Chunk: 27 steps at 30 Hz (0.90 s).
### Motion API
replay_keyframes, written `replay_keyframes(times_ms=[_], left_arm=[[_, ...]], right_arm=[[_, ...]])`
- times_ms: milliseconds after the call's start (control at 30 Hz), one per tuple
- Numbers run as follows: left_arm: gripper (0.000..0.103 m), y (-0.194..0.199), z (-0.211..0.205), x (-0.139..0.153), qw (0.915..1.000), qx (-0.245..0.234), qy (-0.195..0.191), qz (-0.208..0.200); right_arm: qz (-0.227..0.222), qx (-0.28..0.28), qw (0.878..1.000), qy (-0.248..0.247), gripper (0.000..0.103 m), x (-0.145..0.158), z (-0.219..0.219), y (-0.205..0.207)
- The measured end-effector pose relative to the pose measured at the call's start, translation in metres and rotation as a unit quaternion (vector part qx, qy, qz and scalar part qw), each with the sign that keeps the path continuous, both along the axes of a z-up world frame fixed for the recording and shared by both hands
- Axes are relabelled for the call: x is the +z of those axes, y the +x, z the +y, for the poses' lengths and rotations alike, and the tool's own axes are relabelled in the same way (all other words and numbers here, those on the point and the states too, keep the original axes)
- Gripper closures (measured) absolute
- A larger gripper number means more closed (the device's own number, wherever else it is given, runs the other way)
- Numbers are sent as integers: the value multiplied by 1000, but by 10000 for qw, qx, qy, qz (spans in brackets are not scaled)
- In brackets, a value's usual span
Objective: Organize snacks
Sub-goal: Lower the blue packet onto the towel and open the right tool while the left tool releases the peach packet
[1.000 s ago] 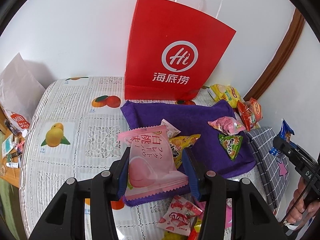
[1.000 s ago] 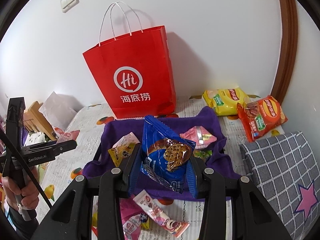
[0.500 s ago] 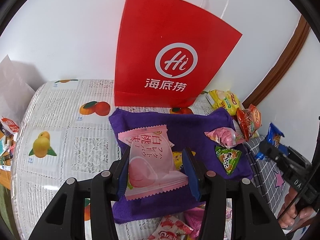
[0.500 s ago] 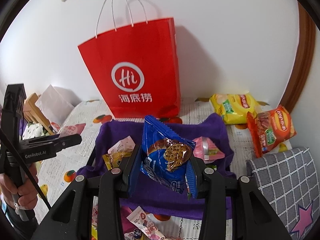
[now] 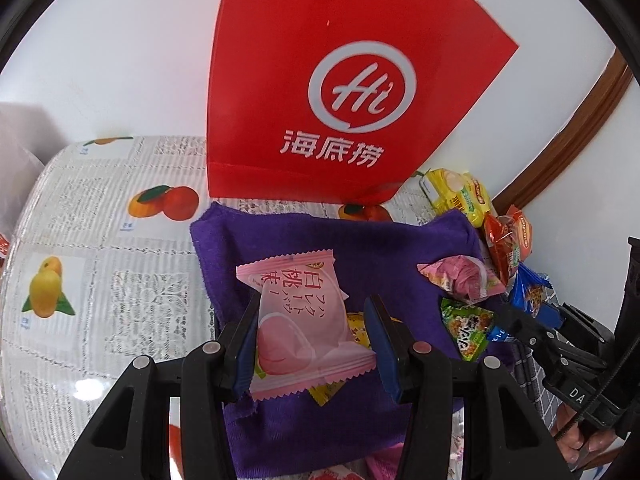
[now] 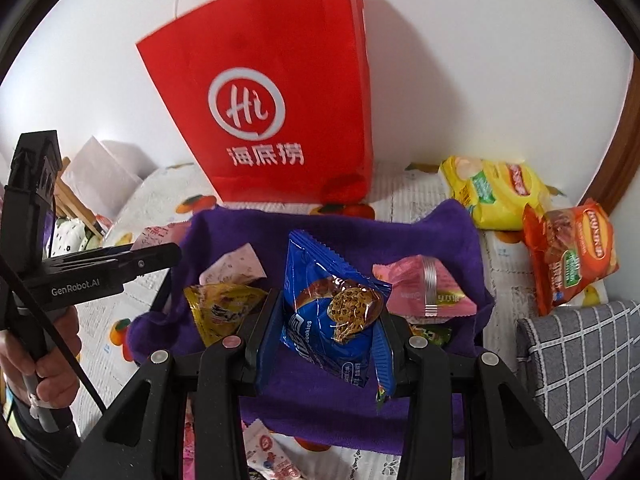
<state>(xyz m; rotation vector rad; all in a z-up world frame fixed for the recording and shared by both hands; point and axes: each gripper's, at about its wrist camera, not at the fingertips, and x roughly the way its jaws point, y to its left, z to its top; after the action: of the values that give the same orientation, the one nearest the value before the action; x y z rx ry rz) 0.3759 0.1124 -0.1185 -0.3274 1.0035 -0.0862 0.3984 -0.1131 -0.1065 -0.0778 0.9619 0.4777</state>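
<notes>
Nearest on my left feed: left gripper point(image 5: 312, 340) clamped on a pink peach-print packet point(image 5: 304, 320), blue pads pressing both long sides, the packet upright with its crimped top edge tilted left. Wrapper glossy, white script on pink, lower seam jutting out below the pads.

Right feed, nearest: right gripper point(image 6: 320, 336) closed on a blue cookie packet point(image 6: 332, 304), a chocolate-chip cookie printed on its face, foil crinkled, zigzag top edge leaning left.

Both packets hang above a purple cloth point(image 5: 360, 240) spread on the desk point(image 5: 100, 280), which has a lace cover with fruit prints. On the cloth, just behind the pink packet: a yellow packet point(image 6: 220, 304), mostly hidden from the left camera. To the right on the cloth: a pink wrapped sweet point(image 5: 464, 280) and a green triangular packet point(image 5: 466, 328), close together. A small pale pink packet point(image 6: 236, 268) lies beside the yellow one.

Cloth's left half is bare; its far edge sits just short of a red paper bag point(image 5: 340, 100), standing upright against the white wall, white rope handles on top. Open lace cover runs left of the cloth.

Right of the cloth, past its edge: a yellow chip bag point(image 6: 492, 192) and an orange chip bag point(image 6: 568, 256), the two touching, near the wood door frame. A grey checked cushion point(image 6: 580, 360) borders the desk's right side, below the orange bag.
</notes>
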Motion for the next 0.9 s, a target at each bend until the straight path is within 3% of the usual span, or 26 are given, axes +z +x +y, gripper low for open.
replay_keyframes(times_ms=[300,900], left_arm=[[56,10,7,-20,9996,8,-154,229],[56,16,-1,-42,9982,-129,-194,552]], right_arm=[[320,133,9990,-284,62,-30,11,6],[379,201,9983,-387,62,-50,14,-2]])
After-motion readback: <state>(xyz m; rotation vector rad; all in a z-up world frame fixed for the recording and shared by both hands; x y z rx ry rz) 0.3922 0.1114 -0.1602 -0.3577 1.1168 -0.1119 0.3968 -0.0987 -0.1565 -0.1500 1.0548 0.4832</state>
